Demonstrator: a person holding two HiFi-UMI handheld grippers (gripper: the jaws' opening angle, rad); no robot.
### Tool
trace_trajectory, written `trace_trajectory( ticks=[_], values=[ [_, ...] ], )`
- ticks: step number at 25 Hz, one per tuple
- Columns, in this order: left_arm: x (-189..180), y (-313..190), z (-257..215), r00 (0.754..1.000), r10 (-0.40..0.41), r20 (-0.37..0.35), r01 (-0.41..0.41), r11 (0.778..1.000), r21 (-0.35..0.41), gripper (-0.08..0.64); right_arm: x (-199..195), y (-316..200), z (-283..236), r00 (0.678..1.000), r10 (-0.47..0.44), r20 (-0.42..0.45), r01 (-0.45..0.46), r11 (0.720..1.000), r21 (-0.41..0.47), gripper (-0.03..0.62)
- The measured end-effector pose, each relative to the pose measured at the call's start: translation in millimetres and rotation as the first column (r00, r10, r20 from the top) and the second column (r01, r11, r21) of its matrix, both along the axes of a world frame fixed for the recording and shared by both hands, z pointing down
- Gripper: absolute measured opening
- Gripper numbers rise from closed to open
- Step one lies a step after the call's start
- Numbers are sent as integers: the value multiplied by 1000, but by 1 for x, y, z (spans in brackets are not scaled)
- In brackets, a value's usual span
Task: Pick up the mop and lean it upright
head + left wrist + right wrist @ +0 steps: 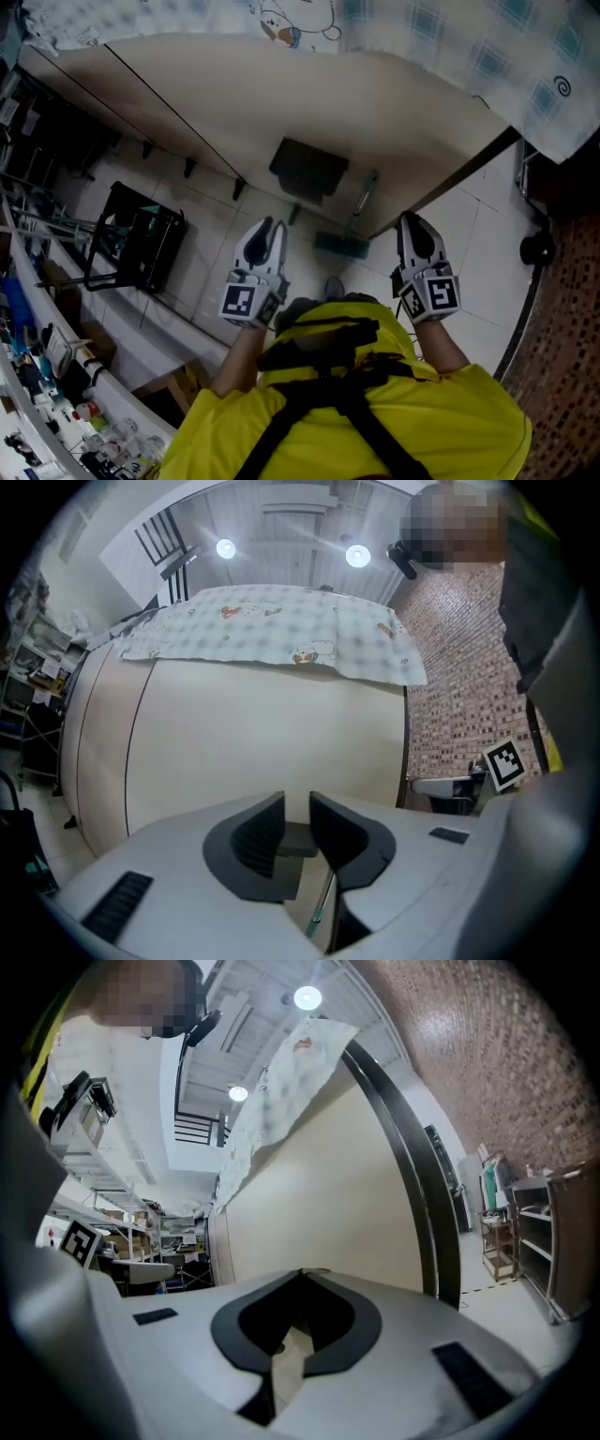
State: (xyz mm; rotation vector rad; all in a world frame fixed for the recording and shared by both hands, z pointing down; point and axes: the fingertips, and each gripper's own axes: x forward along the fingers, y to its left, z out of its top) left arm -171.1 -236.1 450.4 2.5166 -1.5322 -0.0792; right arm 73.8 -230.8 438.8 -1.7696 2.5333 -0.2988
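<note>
The mop has a teal head (341,246) on the white floor tiles, and its thin handle (364,197) runs up along the beige panel (281,103). Neither gripper touches it. My left gripper (267,228) is held level in front of my chest, left of the mop; its jaws (298,808) stand a little apart with nothing between them. Through the gap below them a thin handle with a green tip (322,902) shows. My right gripper (415,221) is to the right of the mop, and its jaws (302,1274) are shut and empty.
A dark box (307,169) sits against the panel above the mop head. A black frame cart (141,239) stands at the left, beside cluttered shelves (37,375). A patterned cloth (450,47) hangs over the panel's top. A brick wall (572,356) and a black caster (537,248) are at the right.
</note>
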Motion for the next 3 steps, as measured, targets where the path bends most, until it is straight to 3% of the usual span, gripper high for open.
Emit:
trace_trajectory(
  ticks=[1, 3],
  values=[
    [-2, 2, -3, 1000, -6, -5, 6, 1000, 8, 34, -1, 3, 0, 1000, -1, -2, 1, 1000, -2, 9],
    [-5, 6, -9, 1000, -25, -10, 25, 999, 24, 4, -2, 10, -1, 1000, -6, -7, 6, 1000, -7, 8]
  ],
)
